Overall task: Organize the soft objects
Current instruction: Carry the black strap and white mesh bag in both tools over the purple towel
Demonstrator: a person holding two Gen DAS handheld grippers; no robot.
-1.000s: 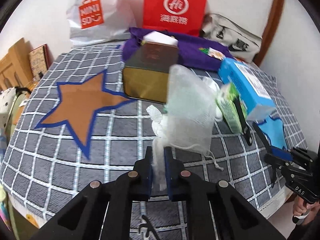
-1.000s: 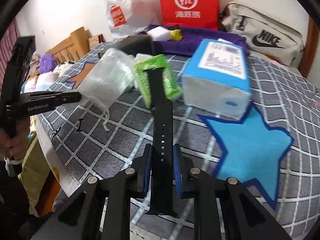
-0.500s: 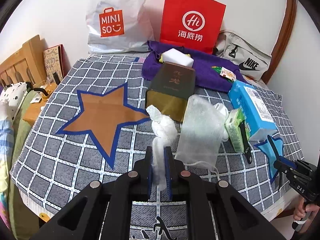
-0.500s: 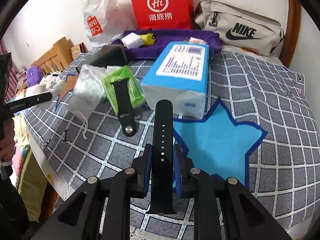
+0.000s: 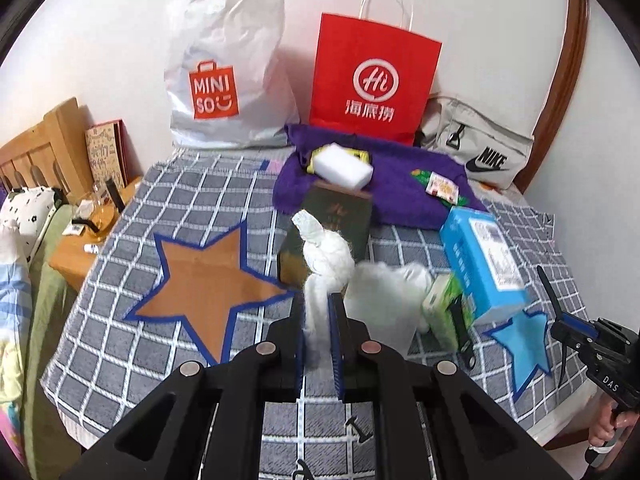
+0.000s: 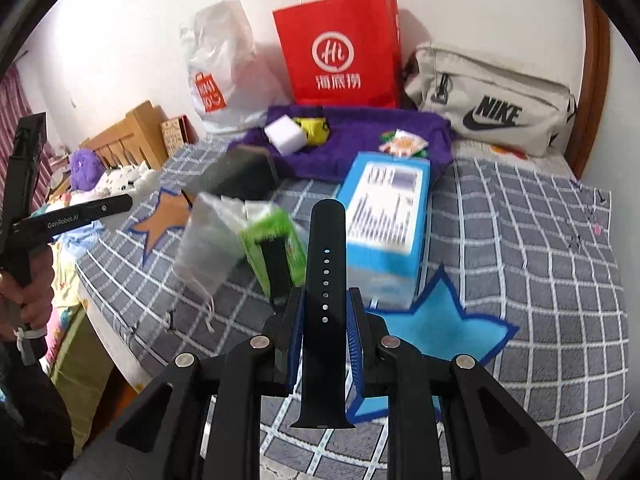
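My left gripper (image 5: 318,312) is shut on a white knotted cloth (image 5: 326,258) and holds it up above the checked bedspread (image 5: 188,200), right of the brown star (image 5: 204,284). My right gripper (image 6: 325,312) is shut on a black watch strap (image 6: 325,276) and holds it upright above the blue star (image 6: 436,320). A white mesh pouch (image 5: 384,304), a green tissue pack (image 6: 276,244) with a second black strap (image 6: 276,268) on it, and a blue tissue box (image 6: 386,216) lie between the stars.
A dark gift box (image 5: 336,216) stands mid-bed. A purple cloth (image 5: 400,184) behind it carries a white sponge (image 5: 344,166) and a small packet (image 5: 440,186). A Miniso bag (image 5: 224,76), red paper bag (image 5: 372,80) and Nike bag (image 5: 476,148) line the wall. A wooden bedside stand (image 5: 80,240) is left.
Both grippers have risen and pulled back from the bed. The white cloth has come up clear of the mesh pouch, and the held strap has lifted off the green pack over the blue star.
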